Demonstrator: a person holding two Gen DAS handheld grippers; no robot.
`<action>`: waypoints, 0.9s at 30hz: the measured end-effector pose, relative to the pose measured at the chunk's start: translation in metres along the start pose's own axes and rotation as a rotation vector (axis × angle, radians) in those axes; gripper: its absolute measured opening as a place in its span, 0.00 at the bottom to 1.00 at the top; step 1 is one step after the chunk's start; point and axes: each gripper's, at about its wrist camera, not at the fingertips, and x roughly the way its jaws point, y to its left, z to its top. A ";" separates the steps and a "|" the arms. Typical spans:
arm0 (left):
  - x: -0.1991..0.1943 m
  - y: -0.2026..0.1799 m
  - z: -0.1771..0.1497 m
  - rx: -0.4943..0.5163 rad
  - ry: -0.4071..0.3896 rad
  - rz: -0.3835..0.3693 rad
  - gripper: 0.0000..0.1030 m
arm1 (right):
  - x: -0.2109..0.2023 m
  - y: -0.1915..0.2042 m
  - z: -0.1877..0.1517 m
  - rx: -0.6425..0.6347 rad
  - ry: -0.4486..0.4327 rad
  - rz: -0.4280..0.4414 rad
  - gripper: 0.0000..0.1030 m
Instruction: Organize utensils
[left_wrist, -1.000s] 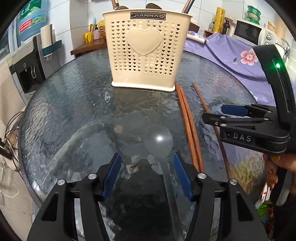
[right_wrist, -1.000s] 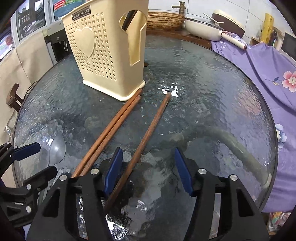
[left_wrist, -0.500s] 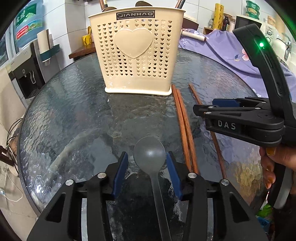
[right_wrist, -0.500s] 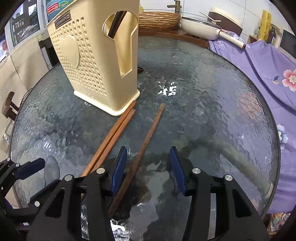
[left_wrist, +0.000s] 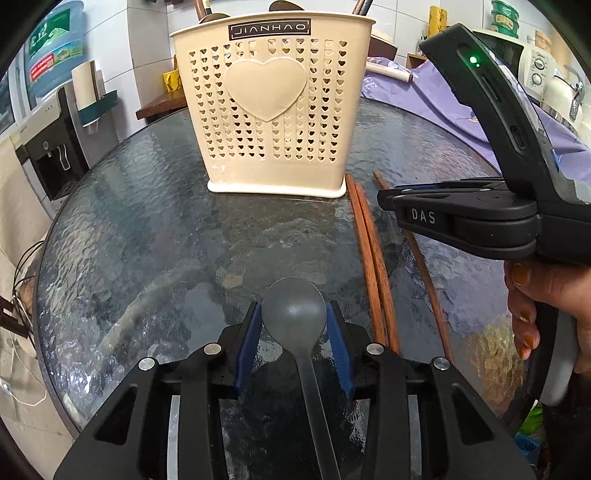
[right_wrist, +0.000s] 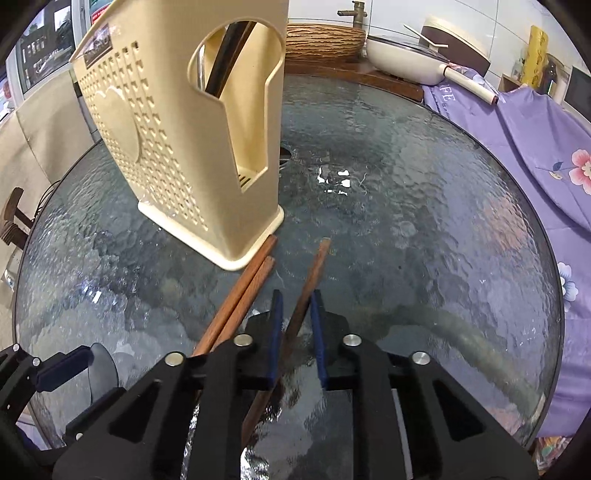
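Our left gripper (left_wrist: 293, 325) at bottom centre pinches the grey spoon (left_wrist: 294, 308) by its bowl, both pads touching it. Our right gripper (right_wrist: 296, 332) has nearly closed around the single chopstick (right_wrist: 308, 280); we cannot tell whether its pads touch. The chopstick pair (right_wrist: 240, 302) lies just left, reaching the cream holder (left_wrist: 271, 110) in the upper centre of the glass table (left_wrist: 129, 221).
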 end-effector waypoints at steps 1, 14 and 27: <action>0.000 0.000 0.000 0.001 0.000 -0.001 0.34 | 0.000 -0.001 0.000 0.001 -0.002 0.003 0.12; -0.007 0.004 0.004 -0.008 -0.040 -0.053 0.34 | -0.014 -0.025 -0.001 0.078 -0.078 0.101 0.07; -0.044 0.015 0.014 -0.035 -0.155 -0.108 0.34 | -0.087 -0.033 0.005 0.111 -0.261 0.193 0.07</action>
